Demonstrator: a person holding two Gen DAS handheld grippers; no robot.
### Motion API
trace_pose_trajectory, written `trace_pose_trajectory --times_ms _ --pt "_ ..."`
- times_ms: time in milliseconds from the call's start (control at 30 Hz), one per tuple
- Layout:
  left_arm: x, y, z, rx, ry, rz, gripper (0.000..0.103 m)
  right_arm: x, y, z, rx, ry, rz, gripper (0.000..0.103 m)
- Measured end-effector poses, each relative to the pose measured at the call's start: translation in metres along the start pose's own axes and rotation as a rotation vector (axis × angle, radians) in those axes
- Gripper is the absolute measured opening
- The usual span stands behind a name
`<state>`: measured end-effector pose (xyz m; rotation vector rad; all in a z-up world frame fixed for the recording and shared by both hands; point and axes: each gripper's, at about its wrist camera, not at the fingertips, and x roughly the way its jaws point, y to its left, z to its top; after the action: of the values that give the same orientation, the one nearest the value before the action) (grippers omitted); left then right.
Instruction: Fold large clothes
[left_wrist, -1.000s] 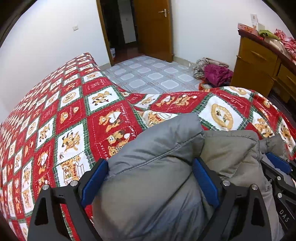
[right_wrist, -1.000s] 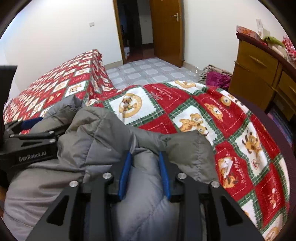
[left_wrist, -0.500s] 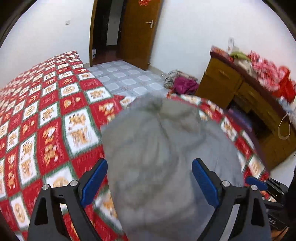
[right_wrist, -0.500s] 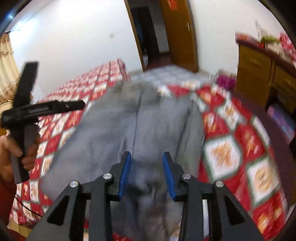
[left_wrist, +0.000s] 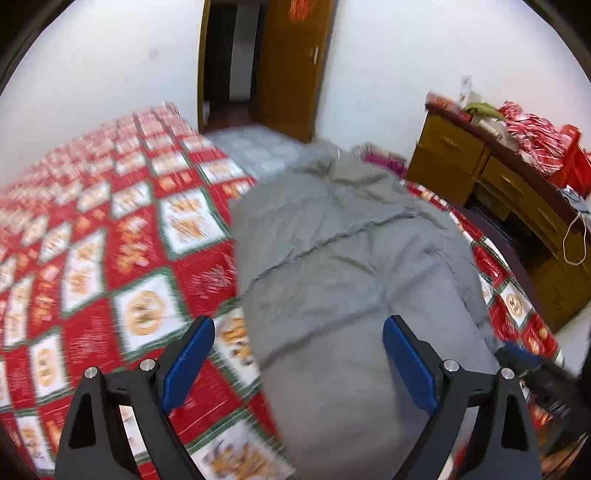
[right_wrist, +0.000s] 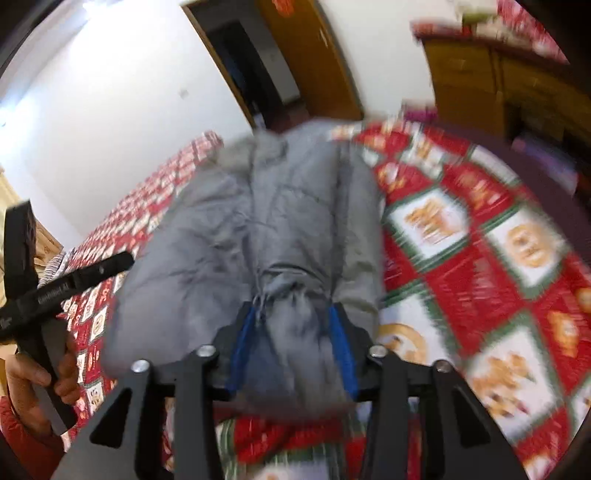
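A grey padded coat (left_wrist: 343, 258) lies stretched lengthwise on the red patchwork bedspread (left_wrist: 122, 258), its collar end far from me. My left gripper (left_wrist: 297, 354) hovers over the coat's near end, jaws wide open, pads clear of the cloth. In the right wrist view the coat (right_wrist: 258, 221) runs away from me. My right gripper (right_wrist: 293, 339) has a bunched fold of the near hem filling the gap between its blue pads, and its jaws are opening. A hand holds the left gripper (right_wrist: 55, 291) at the left edge of that view.
A wooden dresser (left_wrist: 491, 184) with red bags on top stands to the right of the bed. Beyond the bed's foot are an open doorway (left_wrist: 229, 62) and a pile of clothes (left_wrist: 384, 162) on the tiled floor. The bed's right edge (left_wrist: 524, 280) is close to the coat.
Both grippers have drawn back and risen, and the crumpled coat now lies pulled out long on the bed. The right jaws stand wider than before, with cloth still between them.
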<state>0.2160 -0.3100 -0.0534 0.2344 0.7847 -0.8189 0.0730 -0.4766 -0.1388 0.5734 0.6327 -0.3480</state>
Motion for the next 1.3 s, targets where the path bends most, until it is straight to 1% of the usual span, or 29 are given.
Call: trace_pose_trajectory --times_ms 33,100,133,233,333,367,433,467,533,667,800,933,1000,1067,1133,1233,1300 --pt "-0.011 -0.002 -0.008 0.01 -0.015 0.001 0.093 -0.013 0.004 -0.004 -0.021 -0.034 -0.036 0.072" --pt "-0.022 -0.004 -0.023 0.0 -0.016 0.017 0.093 -0.033 0.01 -0.014 -0.043 -0.09 -0.092 0.083" --pt "-0.027 -0.005 -0.033 -0.021 -0.011 0.022 0.093 -0.04 0.013 -0.019 -0.055 -0.11 -0.106 0.083" --pt "-0.035 -0.009 -0.055 -0.068 0.008 0.037 0.093 -0.049 0.022 -0.028 -0.079 -0.117 -0.118 0.083" --pt "-0.051 -0.017 -0.076 -0.07 -0.009 0.064 0.093 -0.061 0.036 -0.039 -0.112 -0.14 -0.133 0.084" --pt "-0.056 -0.018 -0.08 -0.065 -0.02 0.069 0.093 -0.065 0.041 -0.042 -0.124 -0.153 -0.135 0.085" --pt "-0.073 -0.023 -0.09 -0.056 -0.055 0.087 0.093 -0.077 0.048 -0.048 -0.141 -0.189 -0.15 0.095" --pt "-0.079 -0.023 -0.092 -0.056 -0.067 0.086 0.093 -0.083 0.051 -0.051 -0.142 -0.205 -0.161 0.097" --pt "-0.095 -0.026 -0.095 -0.06 -0.098 0.083 0.093 -0.093 0.058 -0.05 -0.142 -0.231 -0.166 0.098" --pt "-0.126 -0.034 -0.101 -0.041 -0.143 0.095 0.093 -0.117 0.075 -0.049 -0.165 -0.277 -0.139 0.098" --pt "-0.157 -0.044 -0.105 -0.027 -0.203 0.192 0.093 -0.146 0.087 -0.054 -0.225 -0.329 -0.146 0.101" --pt "-0.186 -0.053 -0.108 -0.02 -0.267 0.242 0.093 -0.178 0.094 -0.059 -0.272 -0.426 -0.167 0.103" --pt "-0.197 -0.056 -0.108 -0.035 -0.275 0.26 0.093 -0.192 0.096 -0.059 -0.277 -0.471 -0.166 0.103" --pt "-0.207 -0.058 -0.107 -0.046 -0.283 0.252 0.093 -0.205 0.099 -0.058 -0.281 -0.515 -0.167 0.103" --pt "-0.214 -0.06 -0.107 -0.058 -0.286 0.264 0.093 -0.213 0.101 -0.058 -0.282 -0.536 -0.161 0.103" --pt "-0.219 -0.065 -0.109 -0.047 -0.304 0.283 0.093 -0.218 0.099 -0.058 -0.277 -0.571 -0.151 0.103" --pt "-0.221 -0.067 -0.111 -0.044 -0.313 0.292 0.093 -0.217 0.097 -0.058 -0.27 -0.577 -0.152 0.103"
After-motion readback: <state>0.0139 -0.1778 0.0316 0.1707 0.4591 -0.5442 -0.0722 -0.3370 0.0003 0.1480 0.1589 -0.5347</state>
